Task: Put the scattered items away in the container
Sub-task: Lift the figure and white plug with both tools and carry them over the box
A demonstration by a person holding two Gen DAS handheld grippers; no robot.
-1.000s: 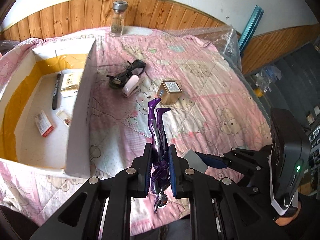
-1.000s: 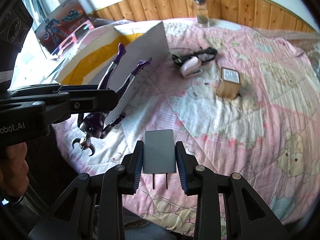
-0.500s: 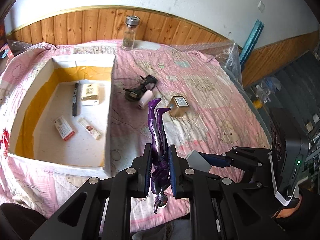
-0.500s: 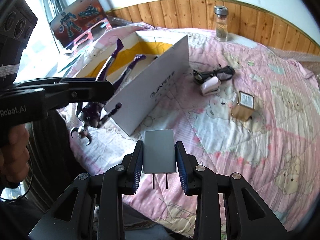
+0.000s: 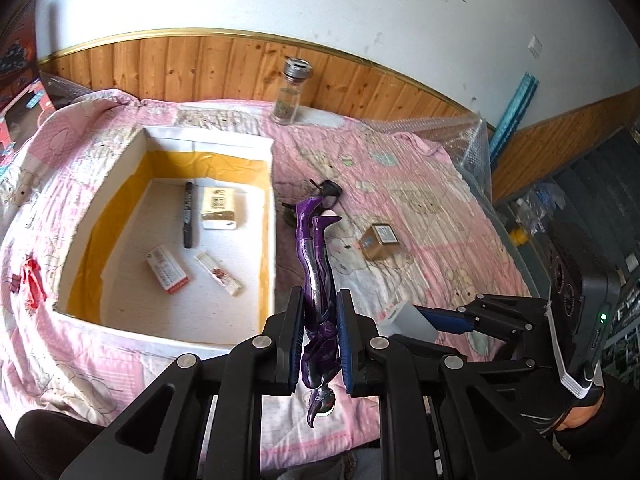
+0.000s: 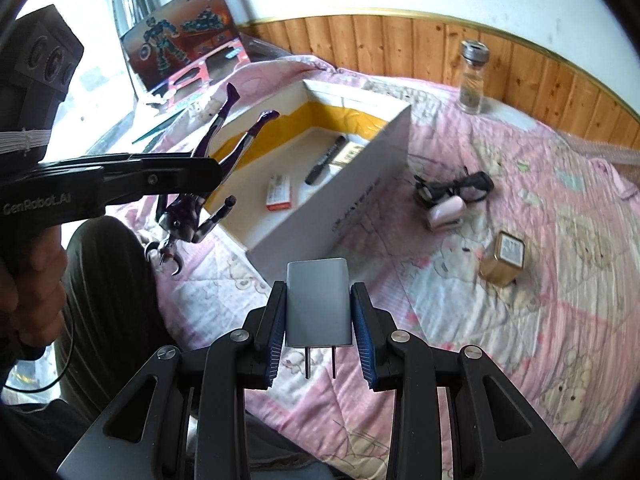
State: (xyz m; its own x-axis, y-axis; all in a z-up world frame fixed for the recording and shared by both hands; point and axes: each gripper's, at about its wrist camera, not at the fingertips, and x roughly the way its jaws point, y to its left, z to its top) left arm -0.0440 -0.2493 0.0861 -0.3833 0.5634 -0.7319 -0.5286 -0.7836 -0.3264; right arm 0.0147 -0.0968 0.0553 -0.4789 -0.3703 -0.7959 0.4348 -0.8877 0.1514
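We see the white cardboard box [image 5: 270, 216] open on top, its tall near wall [image 6: 352, 204] blocking any sideways entry. Inside, bare floor lies beside the black marker pen [image 5: 187, 220] and small cartons [image 5: 167, 269].

A pink quilted bed [image 5: 420, 216] carries a white box [image 5: 272, 216], a glass jar [image 5: 290, 96], black glasses [image 6: 456, 186], a pink item, perhaps a stapler [image 6: 444, 216], and a gold box [image 6: 504, 258].

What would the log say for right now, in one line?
left gripper: holds purple toy figure | right gripper: holds grey plug | box: both items outside
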